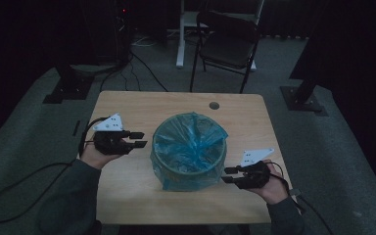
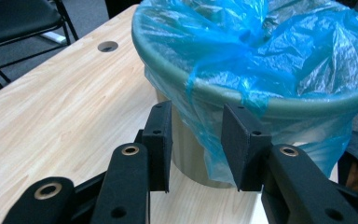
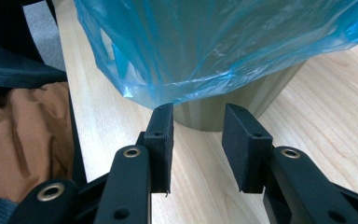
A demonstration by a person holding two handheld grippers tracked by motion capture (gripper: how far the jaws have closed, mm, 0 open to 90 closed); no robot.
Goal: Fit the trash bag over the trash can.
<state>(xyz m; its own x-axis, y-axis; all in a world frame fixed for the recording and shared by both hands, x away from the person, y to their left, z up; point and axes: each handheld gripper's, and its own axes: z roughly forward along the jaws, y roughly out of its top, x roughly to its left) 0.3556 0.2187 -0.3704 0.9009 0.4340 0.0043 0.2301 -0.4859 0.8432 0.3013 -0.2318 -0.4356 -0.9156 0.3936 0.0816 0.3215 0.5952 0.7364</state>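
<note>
1. A round bin (image 1: 188, 166) stands near the middle of the wooden counter (image 1: 127, 105), a little toward the person's edge.
2. A blue plastic bag (image 1: 191, 139) lines the bin; its top is folded over the rim and hangs crumpled down the outer wall, stopping short of the base.
3. In the left gripper view the greenish rim (image 2: 223, 95) shows bare between folds of the bag, and the beige wall stands on the counter below.
4. The left tongs (image 1: 138, 139) hover just beside the bin's left side, pointing at it, jaws apart with nothing between them; in their own view the bag's hanging edge lies just beyond the tips.
5. The right tongs (image 1: 230, 175) sit low at the bin's right side near its base, jaws apart and holding nothing; the bag's lower hem hangs just above and ahead of their tips, and I cannot tell whether it touches them.
6. Each pair of tongs carries a grey three-cornered plate (image 1: 108, 123) and trails a black cable (image 1: 14, 188).
7. A small round hole (image 1: 214, 105) sits in the counter near its far edge.
8. Beyond the counter a dark folding chair (image 1: 227, 41) stands on the grey floor.
</note>
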